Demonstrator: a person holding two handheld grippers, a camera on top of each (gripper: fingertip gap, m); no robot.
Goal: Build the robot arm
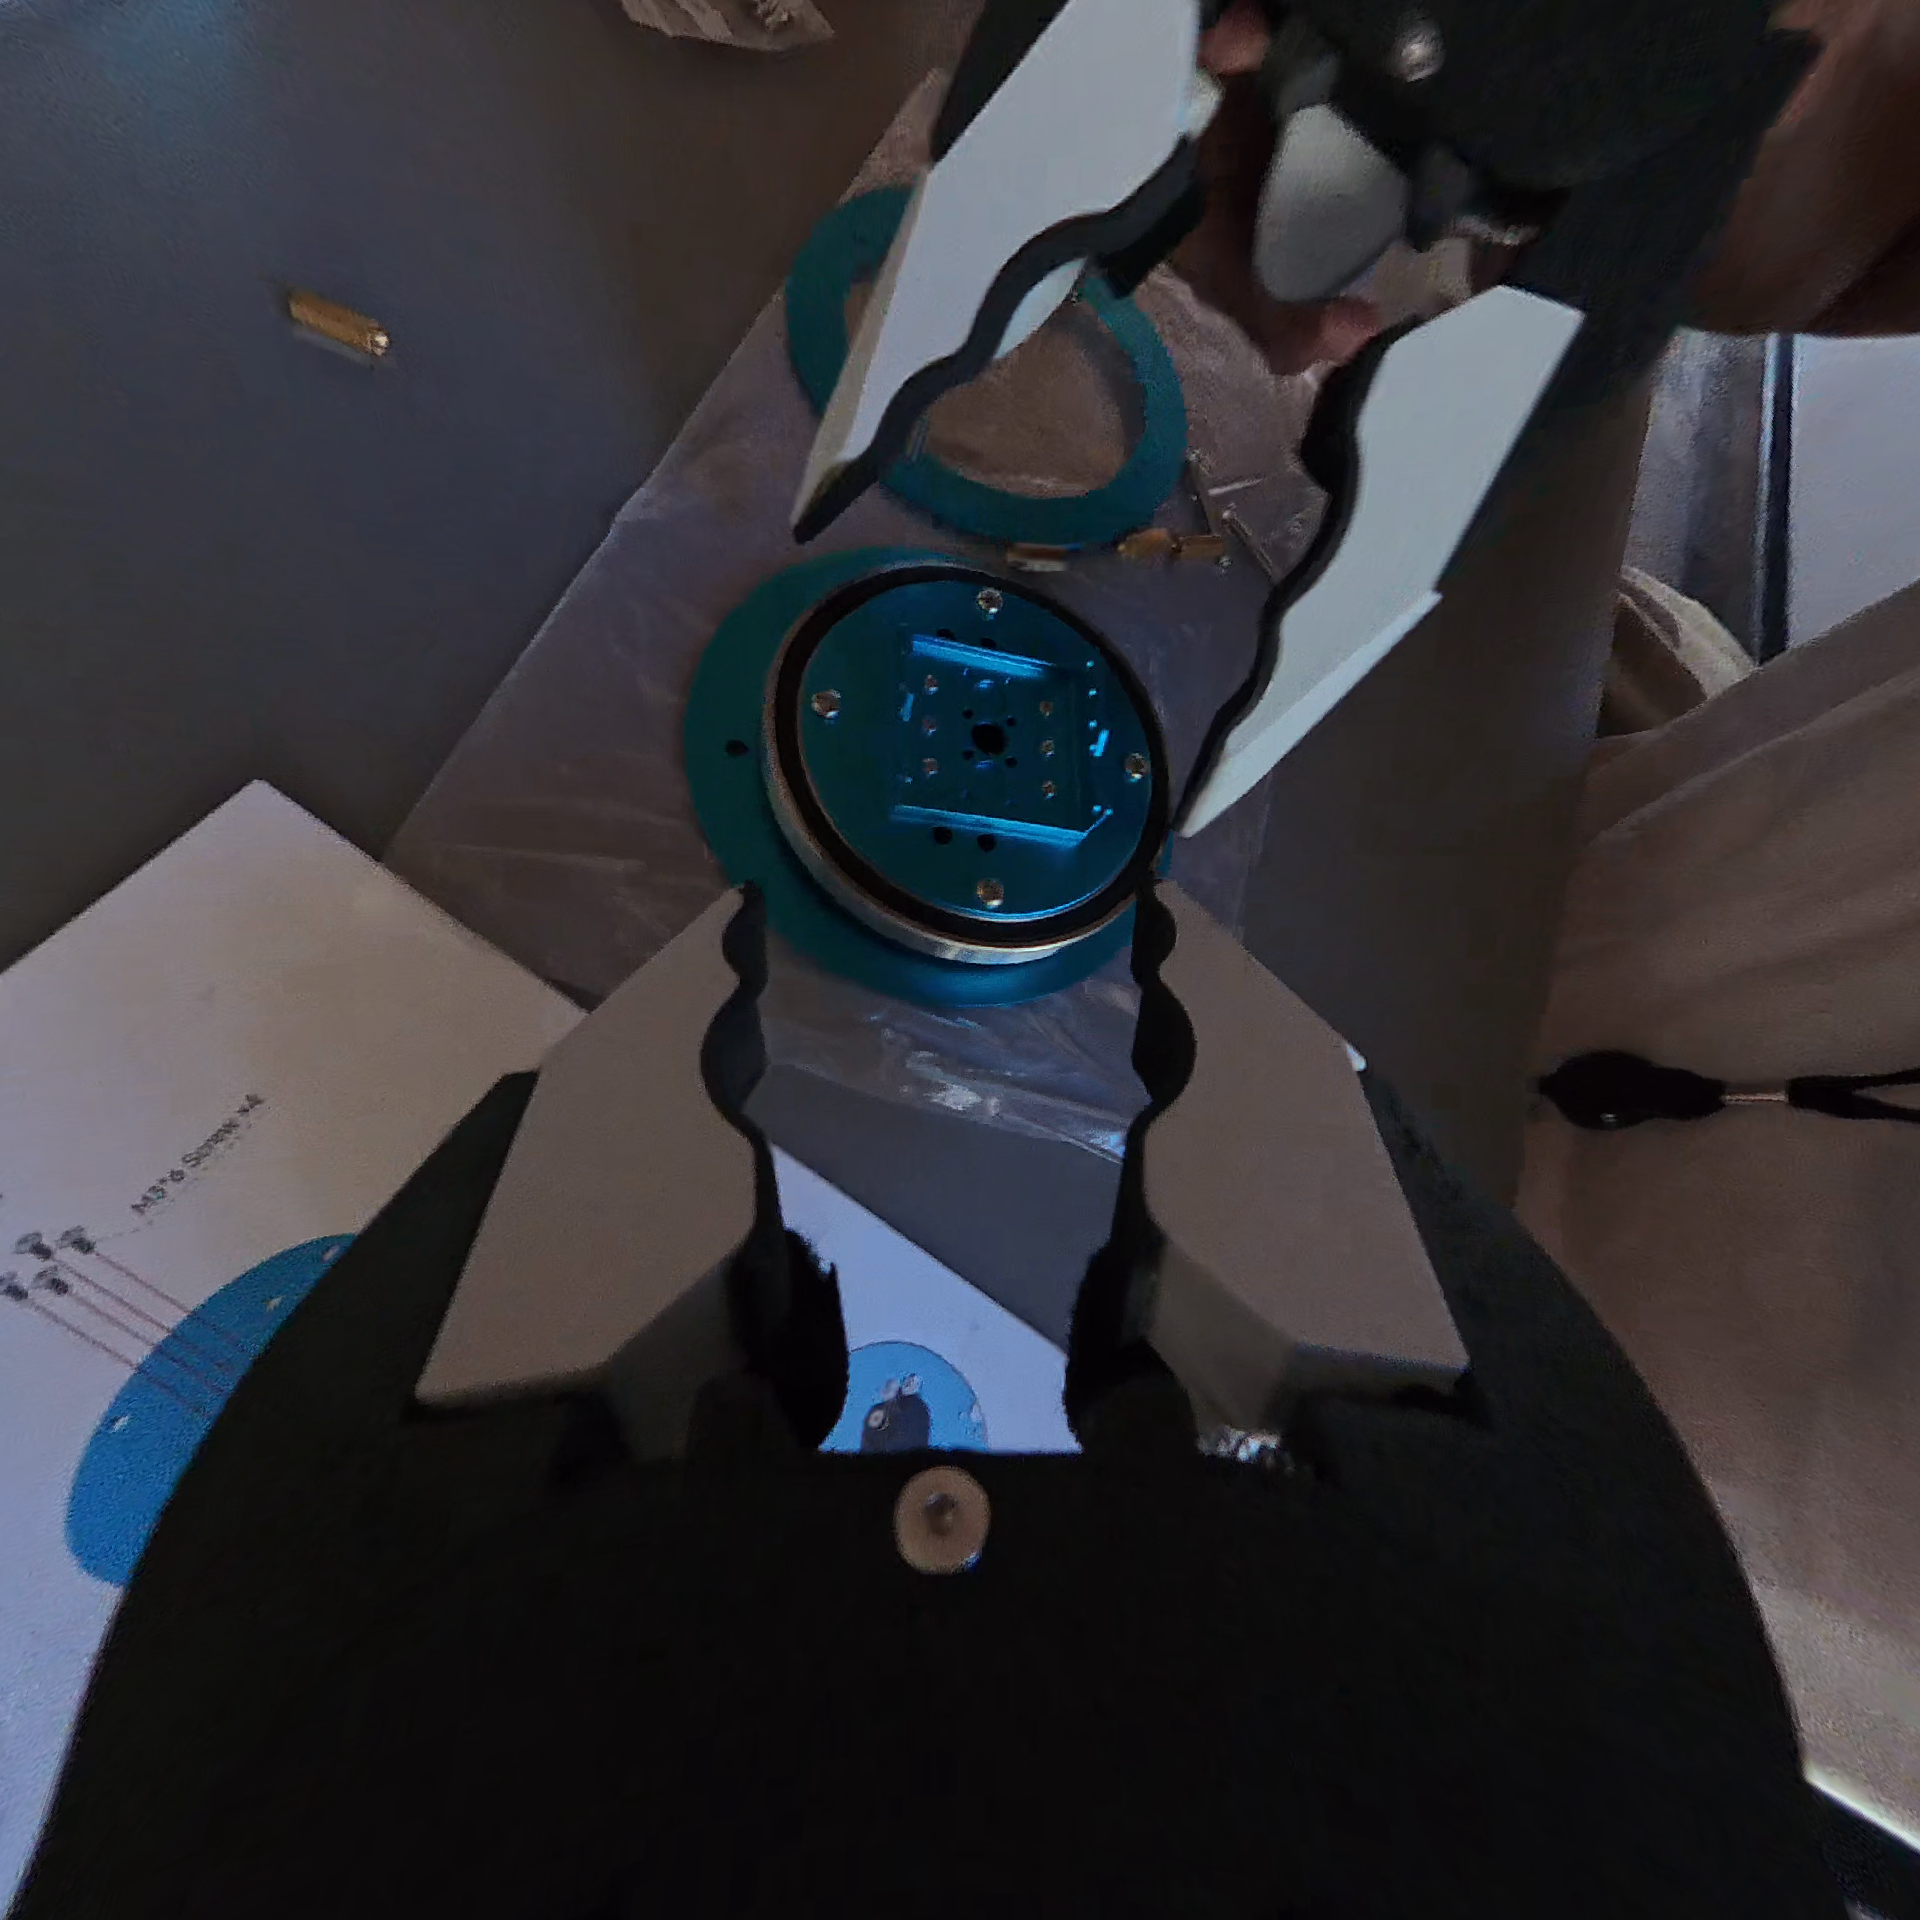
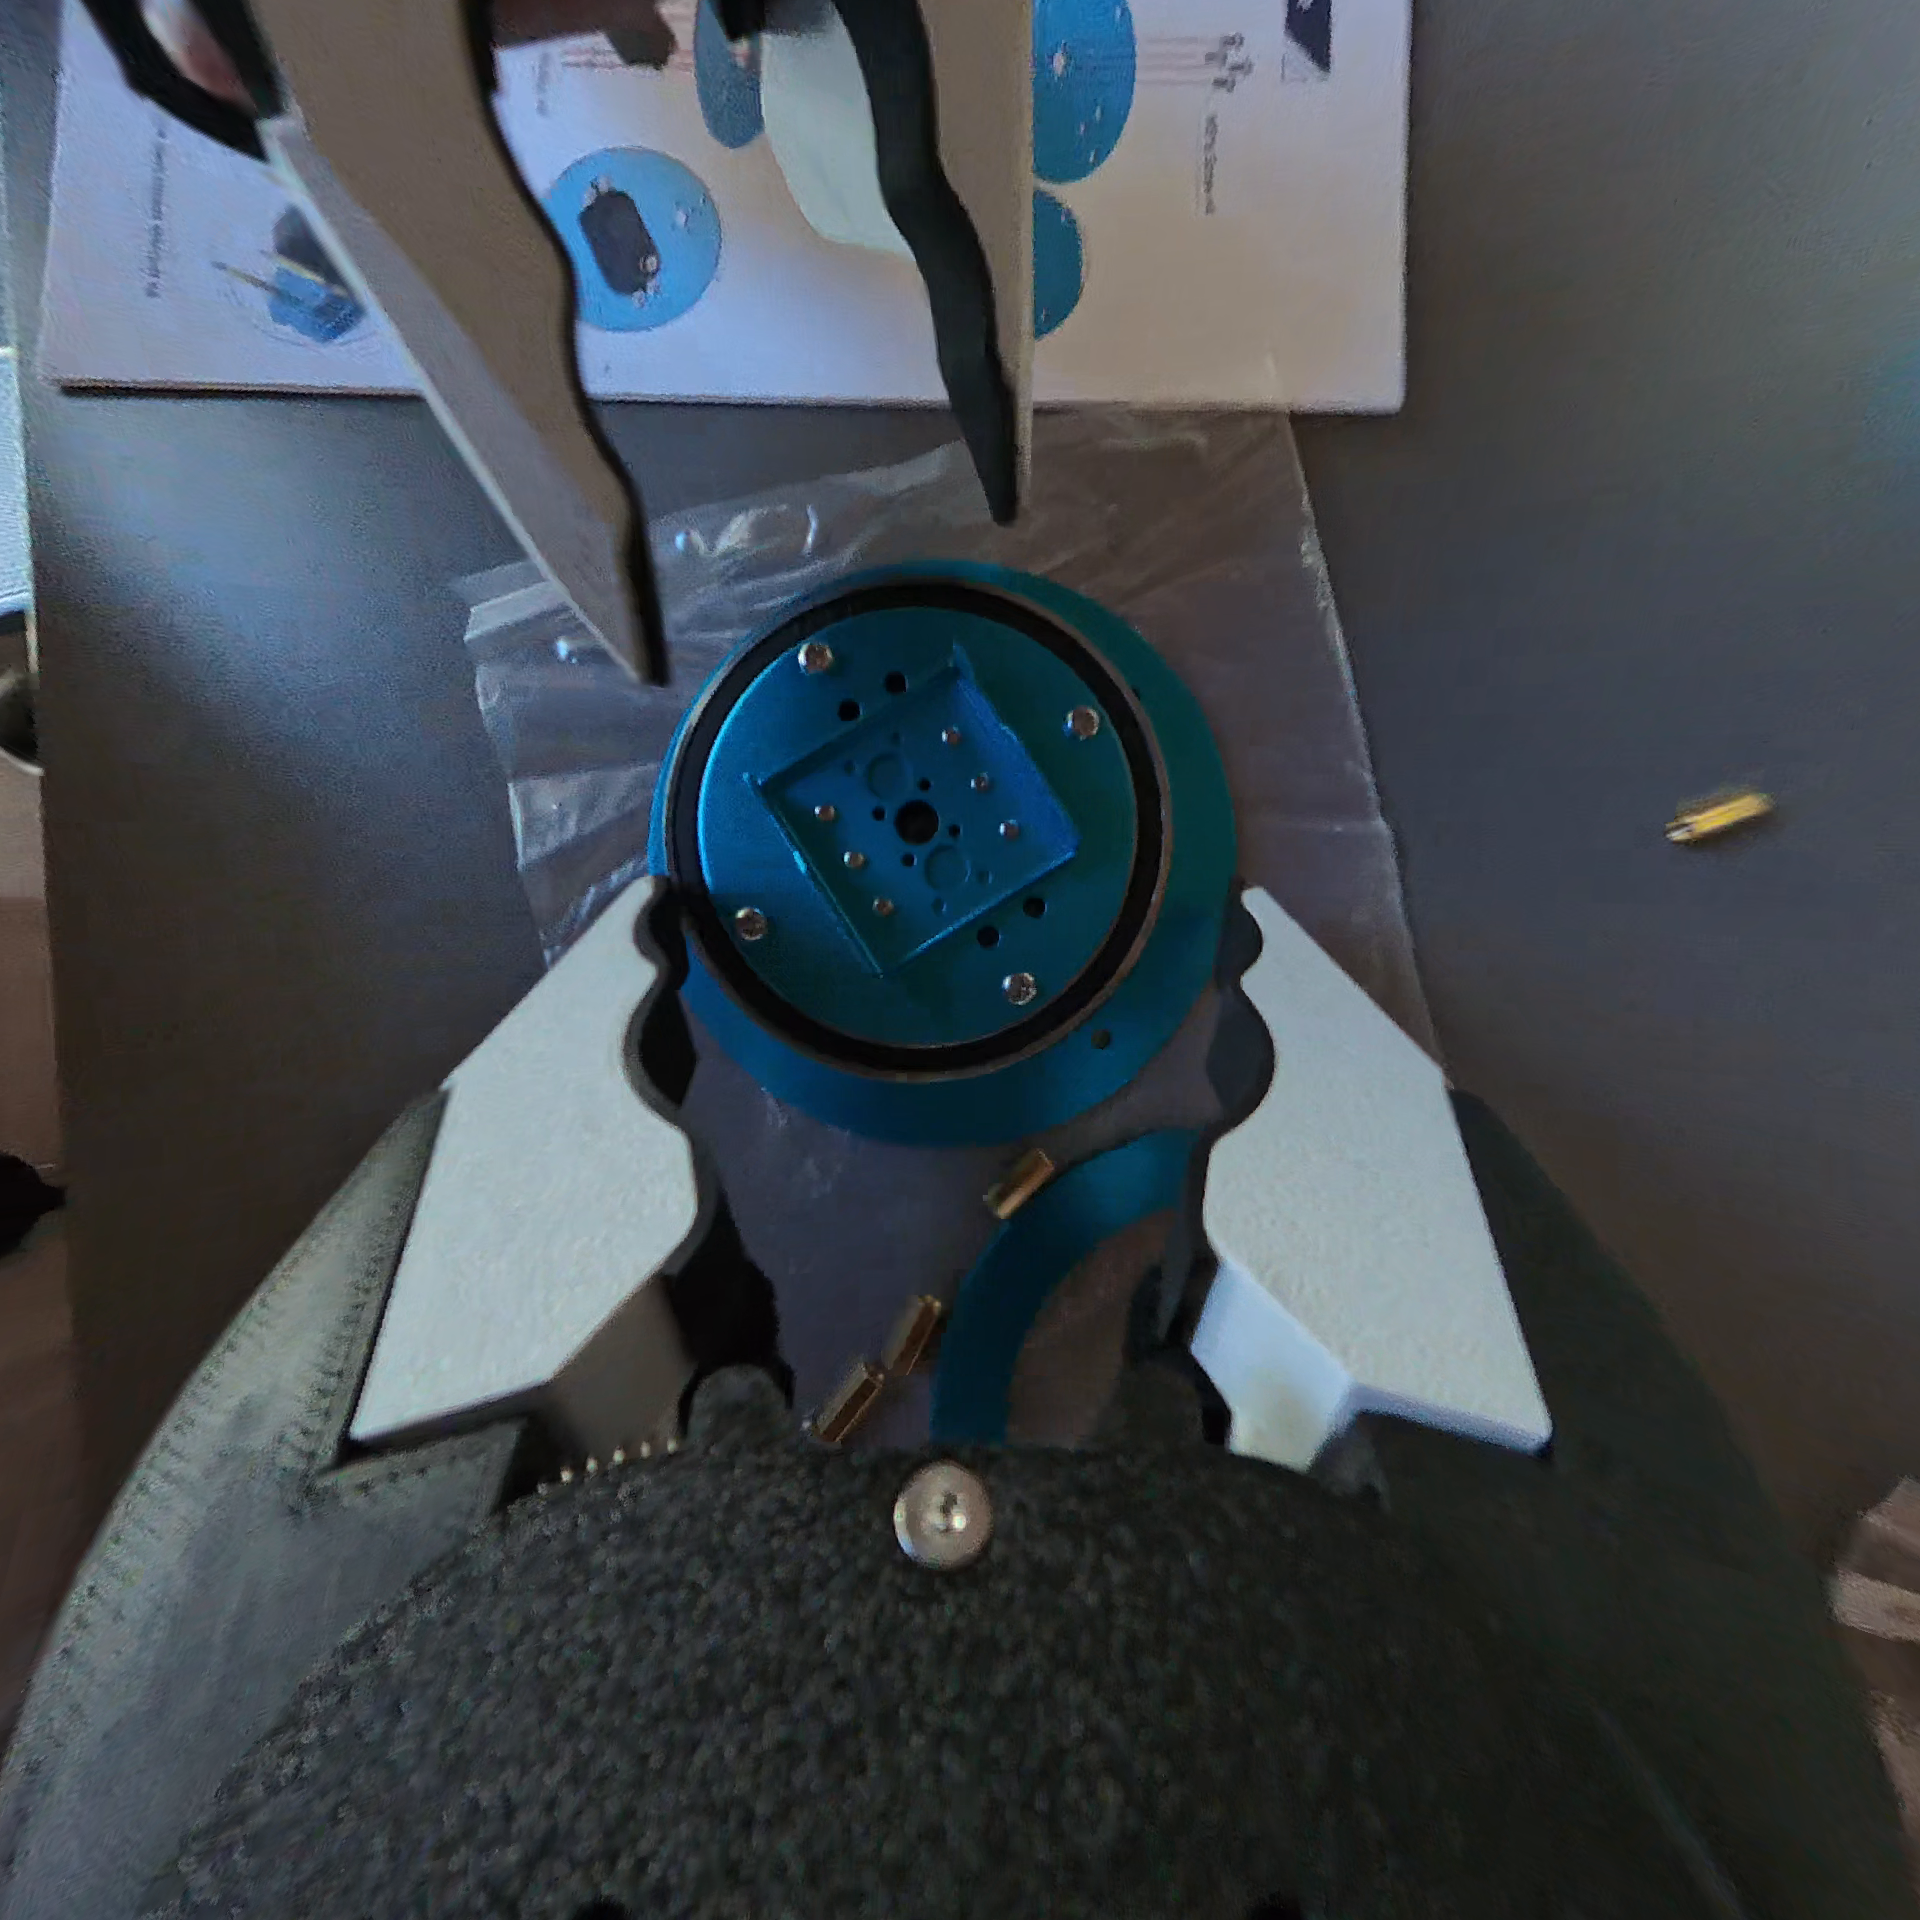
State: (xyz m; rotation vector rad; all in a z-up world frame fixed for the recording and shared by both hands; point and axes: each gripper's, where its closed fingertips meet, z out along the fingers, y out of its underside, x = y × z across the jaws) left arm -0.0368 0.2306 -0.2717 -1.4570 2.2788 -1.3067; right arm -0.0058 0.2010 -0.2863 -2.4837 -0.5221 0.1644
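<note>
Blue turntable assembly (image 2: 914, 831), a round anodised plate with a square recess and four screws, sits ringed in black on a wider blue flange, and it lies on a clear plastic bag (image 2: 1195, 540) on the grey bench (image 2: 1610, 623).

My right hand-held gripper (image 2: 951, 894) hangs just over its 6 o'clock edge, jaws spread wide and holding nothing; the tips flank the flange at about 7 and 4 o'clock without, as far as I can tell, touching it. My left hand-held gripper (image 1: 951, 904) comes at the same part from the opposite side, also released and empty, its tips just short of the rim.

Outward from the right gripper, a loose blue ring (image 2: 1039, 1247) lies at 6 o'clock of the assembly, with three small brass standoffs (image 2: 914, 1330) beside it. A fourth brass standoff (image 2: 1720, 816) sits well apart on the bench at 3 o'clock. A printed instruction sheet (image 2: 1299, 260) lies at 12 o'clock, beyond the bag.

If I grip here, I judge the flange edge the better purchase: thin, hard and slippery metal on slick plastic, so both jaws should close squarely across the diameter, or the disc will skate away.
</note>
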